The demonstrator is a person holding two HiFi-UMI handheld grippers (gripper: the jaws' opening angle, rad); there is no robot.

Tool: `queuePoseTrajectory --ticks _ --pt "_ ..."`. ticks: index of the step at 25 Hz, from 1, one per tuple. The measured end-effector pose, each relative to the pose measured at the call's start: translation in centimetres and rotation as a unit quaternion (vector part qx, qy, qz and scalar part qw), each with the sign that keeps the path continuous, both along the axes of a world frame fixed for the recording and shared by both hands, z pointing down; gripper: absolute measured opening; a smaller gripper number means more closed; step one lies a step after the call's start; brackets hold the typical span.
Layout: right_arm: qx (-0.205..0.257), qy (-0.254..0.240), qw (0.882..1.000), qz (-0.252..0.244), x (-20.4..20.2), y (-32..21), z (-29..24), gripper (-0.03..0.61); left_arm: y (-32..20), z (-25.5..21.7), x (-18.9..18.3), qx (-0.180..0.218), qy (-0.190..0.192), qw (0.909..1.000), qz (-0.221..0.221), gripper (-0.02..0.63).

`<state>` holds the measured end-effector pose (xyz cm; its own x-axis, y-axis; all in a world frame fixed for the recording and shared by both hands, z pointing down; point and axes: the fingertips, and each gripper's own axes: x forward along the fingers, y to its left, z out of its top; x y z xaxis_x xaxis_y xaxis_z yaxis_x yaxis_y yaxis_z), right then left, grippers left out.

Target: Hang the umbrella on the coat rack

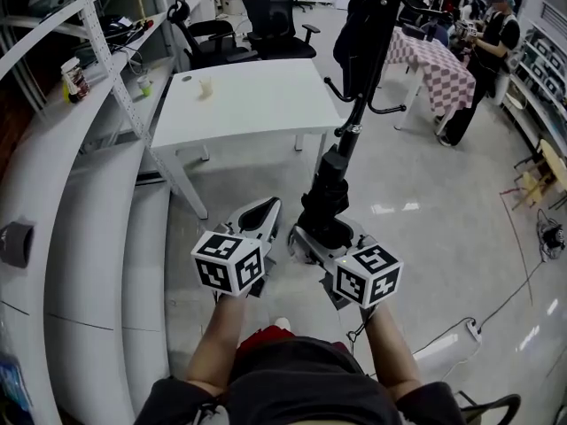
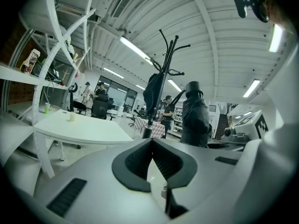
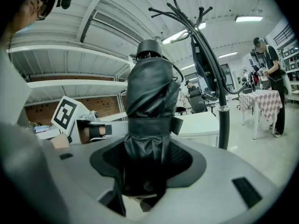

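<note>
A folded black umbrella (image 1: 326, 193) stands upright in my right gripper (image 1: 321, 235), whose jaws are shut on its lower end. In the right gripper view the umbrella (image 3: 149, 92) fills the middle, with its strap wrapped round it. The black coat rack (image 1: 359, 104) rises just beyond it, its pole (image 3: 223, 120) to the right and its curved hooks overhead. A dark garment (image 1: 359, 25) hangs on the rack. My left gripper (image 1: 263, 212) is beside the right one, shut with nothing in it (image 2: 152, 141). From the left gripper view the umbrella (image 2: 194, 115) shows at the right.
A white table (image 1: 248, 100) stands ahead on the left, with black office chairs (image 1: 270, 20) behind it. White shelving (image 1: 97, 51) runs along the left. A person (image 1: 492, 42) stands by a checkered table (image 1: 438, 65) at the far right. A power strip (image 1: 472, 328) lies on the floor.
</note>
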<state>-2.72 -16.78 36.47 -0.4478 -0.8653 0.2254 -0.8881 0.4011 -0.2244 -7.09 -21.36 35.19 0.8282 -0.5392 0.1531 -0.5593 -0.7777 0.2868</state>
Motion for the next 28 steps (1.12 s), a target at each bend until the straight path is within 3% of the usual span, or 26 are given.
queuePoseTrajectory --ticks 15,22,28 --pt "-0.007 -0.007 0.999 -0.048 -1.0 -2.3 0.3 0.239 -1.8 1.1 -0.5 -0.012 -0.002 0.9998 -0.017 0.012" --pt "-0.02 -0.026 0.997 -0.068 0.4 -3.8 1.3 0.239 -3.8 2.4 -0.8 -0.024 -0.004 0.9988 -0.043 0.012" --pt "-0.037 -0.024 0.994 -0.1 2.5 -4.7 2.2 0.239 -4.9 3.0 1.4 -0.033 0.001 0.9976 -0.062 0.012"
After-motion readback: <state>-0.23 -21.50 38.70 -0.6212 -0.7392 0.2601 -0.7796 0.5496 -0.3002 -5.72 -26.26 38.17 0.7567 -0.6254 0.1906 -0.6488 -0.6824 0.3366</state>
